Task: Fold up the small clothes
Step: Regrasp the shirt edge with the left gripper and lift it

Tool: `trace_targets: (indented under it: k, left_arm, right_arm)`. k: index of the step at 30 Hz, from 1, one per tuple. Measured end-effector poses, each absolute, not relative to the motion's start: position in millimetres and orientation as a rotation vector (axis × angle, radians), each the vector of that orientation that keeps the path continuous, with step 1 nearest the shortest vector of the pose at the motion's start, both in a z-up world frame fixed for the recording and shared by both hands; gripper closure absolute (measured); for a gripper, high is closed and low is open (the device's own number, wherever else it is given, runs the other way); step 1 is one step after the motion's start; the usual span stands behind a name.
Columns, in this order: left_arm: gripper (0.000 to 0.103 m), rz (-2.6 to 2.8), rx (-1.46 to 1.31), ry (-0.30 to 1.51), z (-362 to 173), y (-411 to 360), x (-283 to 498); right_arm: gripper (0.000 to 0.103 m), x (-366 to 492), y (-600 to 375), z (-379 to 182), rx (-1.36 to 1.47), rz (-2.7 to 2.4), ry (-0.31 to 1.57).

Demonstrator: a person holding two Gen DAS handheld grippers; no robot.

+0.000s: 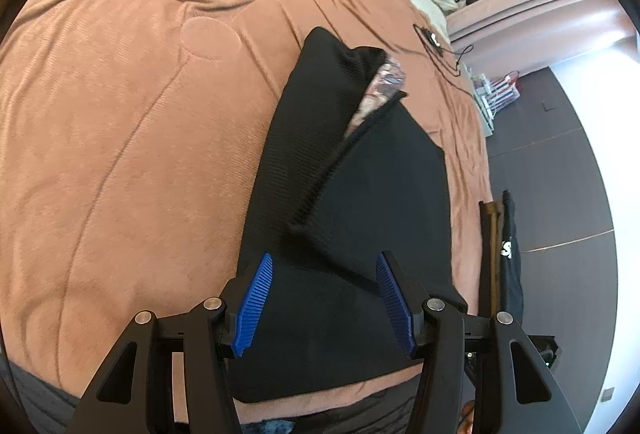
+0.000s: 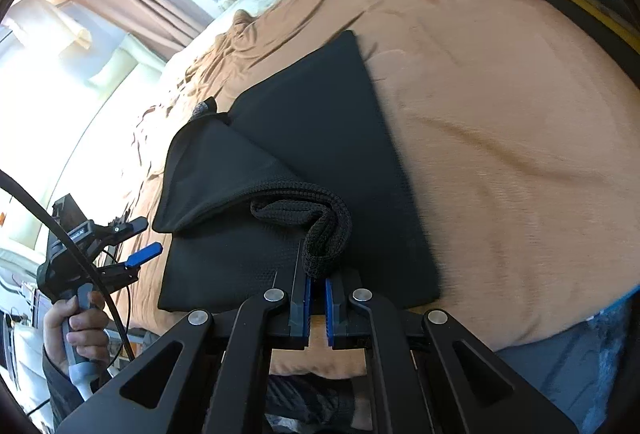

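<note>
Between the right gripper's [image 2: 316,284] pressed-together jaws sits a bunched edge of the black garment [image 2: 320,138], which lies partly folded on the bed's brown cover [image 2: 500,114]. Spread above it, the left gripper's [image 1: 326,298] jaws hold nothing.

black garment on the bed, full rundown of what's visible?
The black garment is a ribbed knit, lying mostly flat on the tan bedspread near its front edge. One flap is folded over diagonally, showing a patterned lining at its far corner. A thick bunched hem strip curls up into the right claw, which is shut on it. The left claw hangs open above the near part, pads apart, gripping nothing.
</note>
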State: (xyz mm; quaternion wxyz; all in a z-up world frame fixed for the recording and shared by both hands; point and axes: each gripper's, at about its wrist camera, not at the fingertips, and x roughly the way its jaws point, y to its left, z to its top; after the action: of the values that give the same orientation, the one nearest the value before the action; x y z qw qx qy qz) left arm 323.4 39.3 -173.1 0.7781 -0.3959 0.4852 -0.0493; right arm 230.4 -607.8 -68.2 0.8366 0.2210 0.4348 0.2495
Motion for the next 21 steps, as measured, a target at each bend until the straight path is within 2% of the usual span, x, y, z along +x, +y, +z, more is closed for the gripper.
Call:
trace_targets:
  k: [12, 13, 14, 16, 18, 20, 21]
  left_arm:
    - [0.048, -0.105, -0.805, 1.073, -179, 17, 352]
    - [0.053, -0.102, -0.808, 1.074, -181, 17, 354]
    - [0.067, -0.101, -0.81, 1.077, -182, 17, 355]
    - [0.086, -0.096, -0.805, 1.085, -184, 16, 359]
    - [0.091, -0.116, -0.815, 1.065, -178, 15, 362]
    - [0.092, -0.128, -0.817, 1.043, -169, 14, 366]
    - [0.092, -0.139, -0.82, 1.034, -164, 12, 369]
  right_arm:
    - [0.101, 221, -623, -78, 0.502, 0.562, 0.959]
    - [0.101, 221, -624, -78, 0.495, 0.569, 0.967]
    - [0.1, 221, -625, -79, 0.497, 0.57, 0.97]
    - [0.097, 220, -630, -77, 0.506, 0.574, 0.977]
    - [0.09, 219, -633, -75, 0.501, 0.558, 0.975]
    - [0.079, 218, -639, -72, 0.497, 0.546, 0.968]
    - [0.077, 217, -640, -71, 0.497, 0.549, 0.965]
